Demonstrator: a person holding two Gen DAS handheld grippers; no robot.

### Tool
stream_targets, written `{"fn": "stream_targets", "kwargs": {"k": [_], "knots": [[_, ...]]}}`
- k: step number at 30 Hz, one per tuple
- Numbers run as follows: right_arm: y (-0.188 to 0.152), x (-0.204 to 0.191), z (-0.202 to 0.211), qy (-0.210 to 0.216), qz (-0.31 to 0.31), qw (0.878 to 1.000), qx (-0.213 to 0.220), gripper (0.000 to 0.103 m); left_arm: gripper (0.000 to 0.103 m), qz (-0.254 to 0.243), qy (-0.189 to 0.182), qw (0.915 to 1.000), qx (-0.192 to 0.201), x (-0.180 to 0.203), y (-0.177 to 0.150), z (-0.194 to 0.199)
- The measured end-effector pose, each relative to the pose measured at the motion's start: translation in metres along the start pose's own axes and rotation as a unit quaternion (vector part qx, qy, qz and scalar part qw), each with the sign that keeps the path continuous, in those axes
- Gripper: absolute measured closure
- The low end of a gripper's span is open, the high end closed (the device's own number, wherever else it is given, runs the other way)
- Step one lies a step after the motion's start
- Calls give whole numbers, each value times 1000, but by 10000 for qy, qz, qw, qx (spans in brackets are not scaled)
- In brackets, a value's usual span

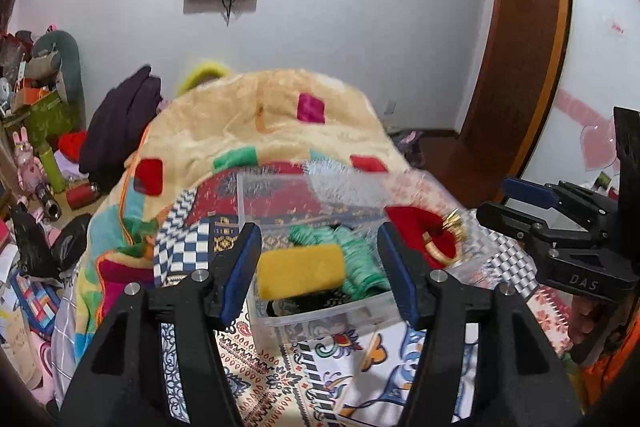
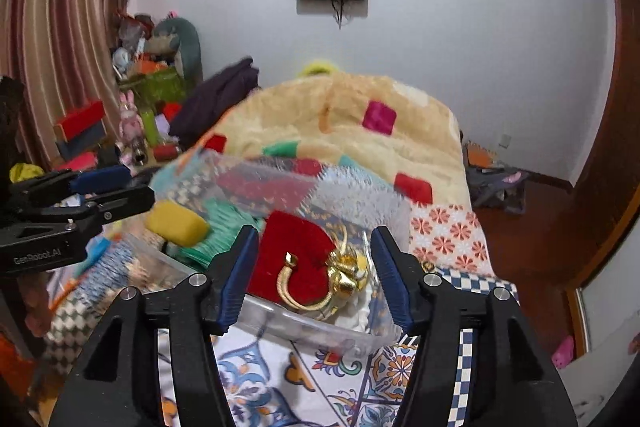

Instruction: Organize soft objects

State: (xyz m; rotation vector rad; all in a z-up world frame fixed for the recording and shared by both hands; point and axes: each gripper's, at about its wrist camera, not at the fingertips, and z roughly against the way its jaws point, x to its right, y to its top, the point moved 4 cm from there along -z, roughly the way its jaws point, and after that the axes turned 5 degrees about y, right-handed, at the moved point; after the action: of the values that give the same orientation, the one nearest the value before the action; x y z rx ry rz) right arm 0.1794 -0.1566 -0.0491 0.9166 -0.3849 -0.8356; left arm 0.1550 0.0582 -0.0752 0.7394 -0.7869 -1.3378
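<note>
A clear plastic bin sits on the patterned bedspread. It holds a yellow sponge-like block, a green ruffled soft item and a red plush piece with gold cord and bells. My left gripper is open just before the bin, its fingers either side of the yellow block. My right gripper is open over the bin's near wall, framing the red plush. Each gripper also shows in the other's view, open and empty.
A folded beige blanket with coloured squares rises behind the bin. A dark garment lies left of it. A cluttered shelf with toys stands at the left wall. A wooden door frame is at the right.
</note>
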Motion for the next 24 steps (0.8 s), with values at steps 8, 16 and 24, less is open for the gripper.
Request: {"fn": "stream_targets", "kwargs": {"k": [8,16,24], "knots": [[16,-18,57,225,15,9972,716,43,37,-137,-35,9971,747,19,15,64],[14,-33,94,341,19,9921,1210,24,13,-212,-34,9919,1255,35,14,107],[7,-31,100,337,-149,9892,1417,6,2,-127,-13,9908,1347,37,4,118]]}}
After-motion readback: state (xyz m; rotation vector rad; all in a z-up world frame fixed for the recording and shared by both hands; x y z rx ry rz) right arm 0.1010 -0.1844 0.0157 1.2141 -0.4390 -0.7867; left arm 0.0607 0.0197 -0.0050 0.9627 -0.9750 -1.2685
